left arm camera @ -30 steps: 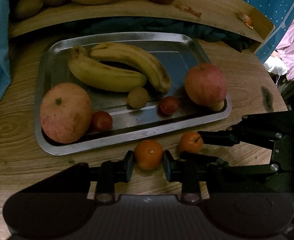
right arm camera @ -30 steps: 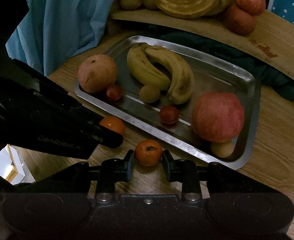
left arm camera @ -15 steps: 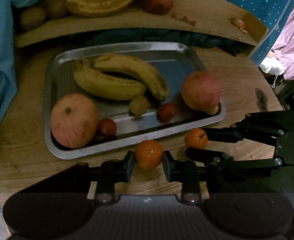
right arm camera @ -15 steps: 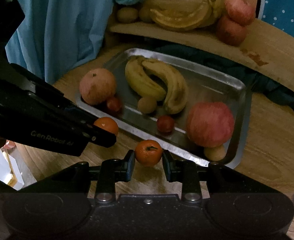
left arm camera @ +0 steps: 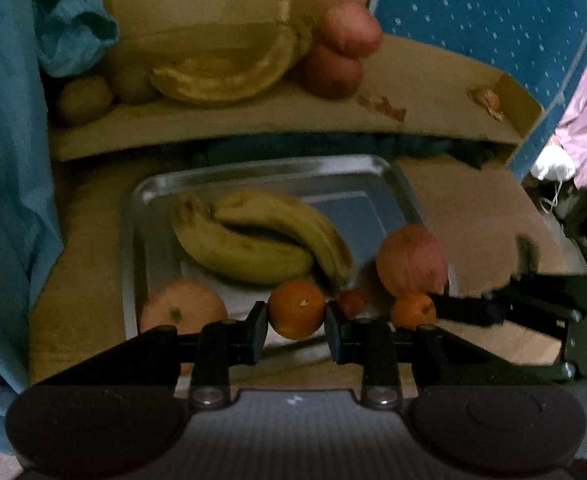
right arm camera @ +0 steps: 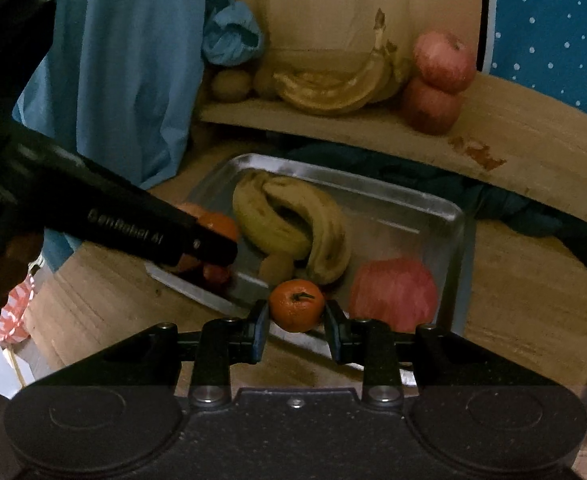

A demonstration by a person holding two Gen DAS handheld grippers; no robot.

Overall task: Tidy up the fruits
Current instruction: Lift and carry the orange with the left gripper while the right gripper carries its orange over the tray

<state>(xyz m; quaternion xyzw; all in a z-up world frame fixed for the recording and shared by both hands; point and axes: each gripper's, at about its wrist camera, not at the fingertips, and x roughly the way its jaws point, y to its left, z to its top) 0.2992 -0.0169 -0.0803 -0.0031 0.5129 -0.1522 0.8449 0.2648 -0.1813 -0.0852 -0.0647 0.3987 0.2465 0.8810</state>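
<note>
Wooden desk (right arm camera: 533, 288) carries everything; a raised wooden shelf (right arm camera: 505, 136) runs along its back edge, with a blue cloth (right arm camera: 133, 60) hanging at the back-left. On the shelf: a banana bunch (right arm camera: 333, 88), two stacked apples (right arm camera: 439, 84) and brownish round fruits (right arm camera: 231, 84) at the left end.

Metal tray (left arm camera: 261, 172) sits mid-desk, long side toward you. Inside it: two bananas (left arm camera: 253, 236) across the middle, one big apple (left arm camera: 411, 260) by the near-right corner, another big apple (left arm camera: 183, 308) at the near-left corner, a small brown fruit (right arm camera: 275, 266) and a small red fruit (left arm camera: 351, 300) along the near rim. The far-right part of the tray floor is bare; that is the open room. The near half is crowded.

Your left gripper (left arm camera: 296, 320) has its fingers closed down to fruit width, clamped on a tangerine (left arm camera: 296, 314), held up over the tray's near edge. Your right gripper (right arm camera: 296, 318) is likewise pinched on a second tangerine (right arm camera: 296, 310), over the near rim just left of the big apple. From the right camera, the left gripper body crosses the tray's left corner and hides the apple there. The two grippers sit close, side by side. Bare desk lies right of the tray toward the right edge.
</note>
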